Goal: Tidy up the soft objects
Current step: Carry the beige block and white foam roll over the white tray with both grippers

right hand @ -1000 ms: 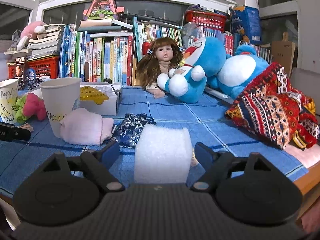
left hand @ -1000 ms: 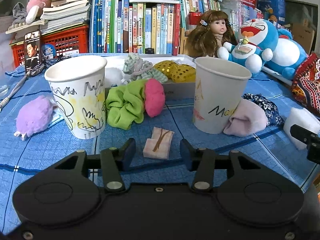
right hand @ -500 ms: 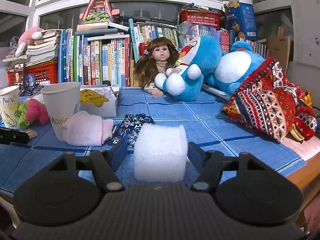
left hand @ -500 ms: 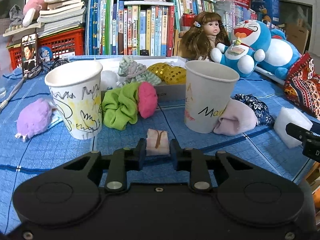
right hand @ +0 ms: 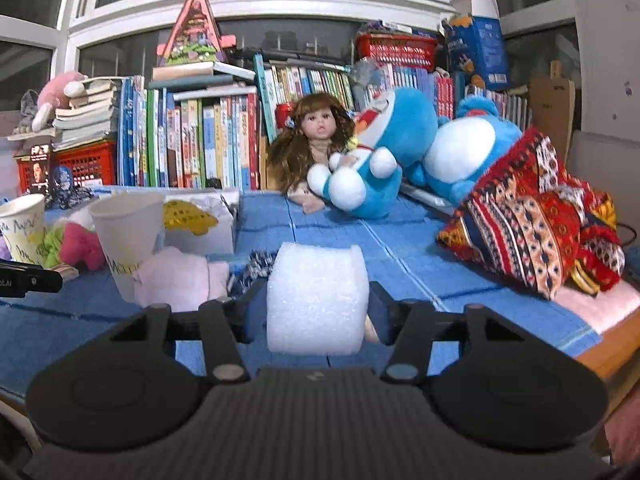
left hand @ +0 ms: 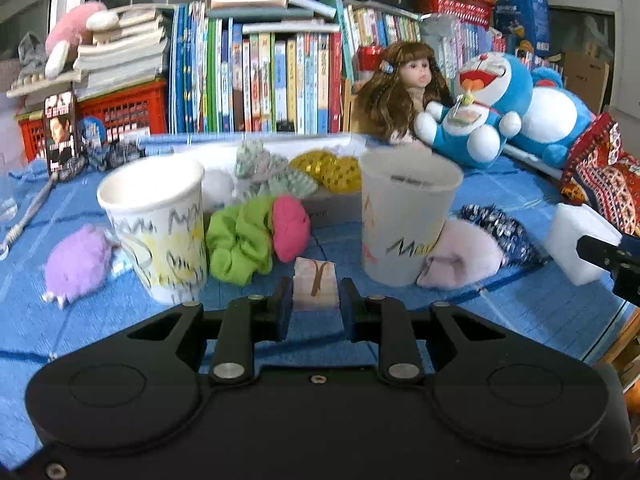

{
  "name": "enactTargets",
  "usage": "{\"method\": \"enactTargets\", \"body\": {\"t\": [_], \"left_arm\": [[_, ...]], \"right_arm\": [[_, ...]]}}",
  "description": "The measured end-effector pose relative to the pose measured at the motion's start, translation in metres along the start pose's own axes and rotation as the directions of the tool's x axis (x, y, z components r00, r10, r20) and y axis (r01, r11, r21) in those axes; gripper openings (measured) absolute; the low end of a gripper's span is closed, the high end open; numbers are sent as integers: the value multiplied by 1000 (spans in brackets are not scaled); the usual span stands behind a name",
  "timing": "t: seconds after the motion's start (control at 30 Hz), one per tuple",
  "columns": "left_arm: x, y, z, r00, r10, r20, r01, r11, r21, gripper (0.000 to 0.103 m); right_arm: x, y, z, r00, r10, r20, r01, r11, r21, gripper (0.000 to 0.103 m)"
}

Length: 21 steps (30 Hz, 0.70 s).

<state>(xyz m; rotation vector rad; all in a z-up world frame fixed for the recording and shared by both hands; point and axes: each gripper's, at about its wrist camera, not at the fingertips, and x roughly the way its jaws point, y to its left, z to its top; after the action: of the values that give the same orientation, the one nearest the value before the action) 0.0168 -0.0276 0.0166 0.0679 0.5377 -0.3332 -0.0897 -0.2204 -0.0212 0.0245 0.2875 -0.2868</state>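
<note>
Both pairs of fingers have drawn in since a second ago: the left gripper, which stood wide around the small pink folded cloth, is now pinched on its sides, and the right gripper, which stood apart from the white foam block, now presses that block from both flanks. From where I stand the cloth looks raised off the blue tablecloth, held just ahead of the left tool, though I cannot be sure it is clear of the surface. Ahead and to the left of that tool stands the scribbled paper cup, ahead and to the right the second paper cup, with the green scrunchie and pink scrunchie between them, straight beyond the cloth. The pale pink sock leans against the second cup's far side. What worries me is how light those cups look: a low or sideways carry could clip a rim and tip one over. The cloth is thin and limp, held only by its edges, so it could fold and slip out. The foam looks squeezed a little, and being springy it may pop free if the grip shifts. With both tools working near each other, they could also collide.
</note>
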Motion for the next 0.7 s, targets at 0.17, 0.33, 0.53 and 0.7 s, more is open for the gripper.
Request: {"method": "enactTargets", "body": {"t": [0.17, 0.33, 0.53, 0.7], "left_arm": [[-17, 2, 21, 999, -21, 46, 21, 1000, 1, 23], [-28, 15, 55, 995, -75, 67, 77, 997, -23, 23], [-28, 38, 99, 993, -82, 88, 85, 996, -38, 23], [-14, 66, 135, 993, -95, 73, 102, 990, -95, 23]], "right_arm": [[4, 1, 22, 999, 35, 32, -35, 999, 6, 57], [16, 1, 52, 994, 102, 43, -104, 994, 40, 57], [40, 4, 93, 980, 194, 30, -196, 979, 58, 57], [66, 15, 124, 964, 264, 15, -264, 963, 47, 57]]}}
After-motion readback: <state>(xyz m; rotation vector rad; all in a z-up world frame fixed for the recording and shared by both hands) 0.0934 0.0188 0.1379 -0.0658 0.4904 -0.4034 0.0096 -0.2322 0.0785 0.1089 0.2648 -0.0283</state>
